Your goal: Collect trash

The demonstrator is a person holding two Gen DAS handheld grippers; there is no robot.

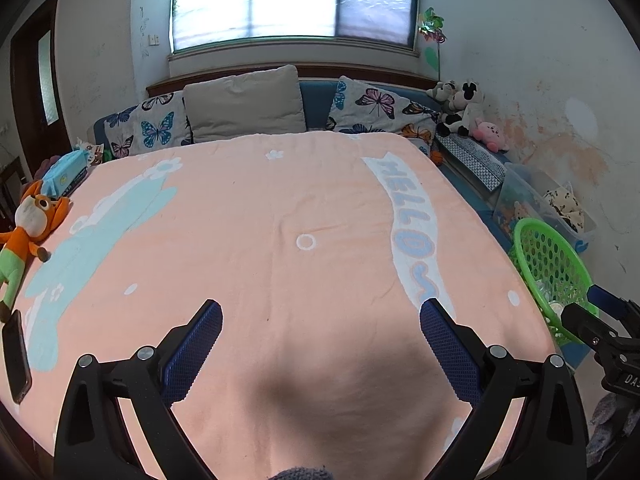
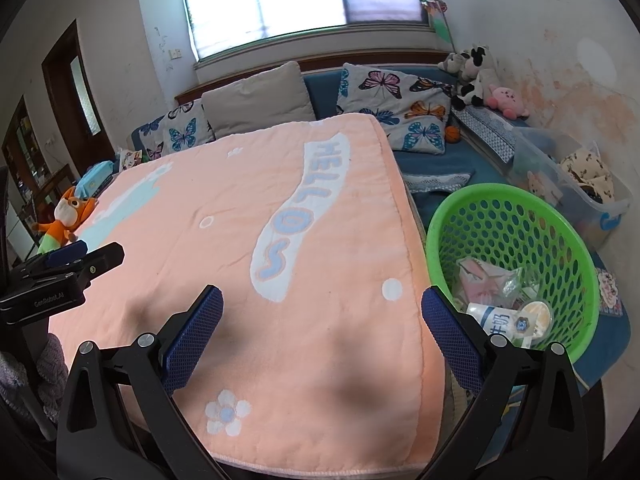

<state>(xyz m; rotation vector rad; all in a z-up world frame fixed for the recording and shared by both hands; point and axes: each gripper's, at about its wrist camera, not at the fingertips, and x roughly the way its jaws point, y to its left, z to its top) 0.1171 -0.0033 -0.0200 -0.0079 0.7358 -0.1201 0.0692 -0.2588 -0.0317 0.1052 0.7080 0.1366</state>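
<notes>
A green perforated basket point(image 2: 516, 216) stands right of the table, on the blue seat. Several pieces of trash lie in it: a pink wrapper point(image 2: 478, 278), a white milk carton point(image 2: 494, 320) and a round lid point(image 2: 534, 318). The basket also shows in the left wrist view point(image 1: 548, 256). My left gripper point(image 1: 320, 312) is open and empty above the peach "HELLO" blanket point(image 1: 248, 232). My right gripper point(image 2: 322, 300) is open and empty above the blanket's right edge point(image 2: 404, 216), beside the basket. Each gripper appears at the edge of the other's view.
A fox plush point(image 1: 28, 220), a blue tissue pack point(image 1: 64, 170) and a black phone point(image 1: 16, 356) lie along the table's left side. Butterfly pillows point(image 1: 156, 124) and plush toys point(image 1: 464, 110) sit on the blue sofa behind. A clear storage bin point(image 2: 576, 184) stands beyond the basket.
</notes>
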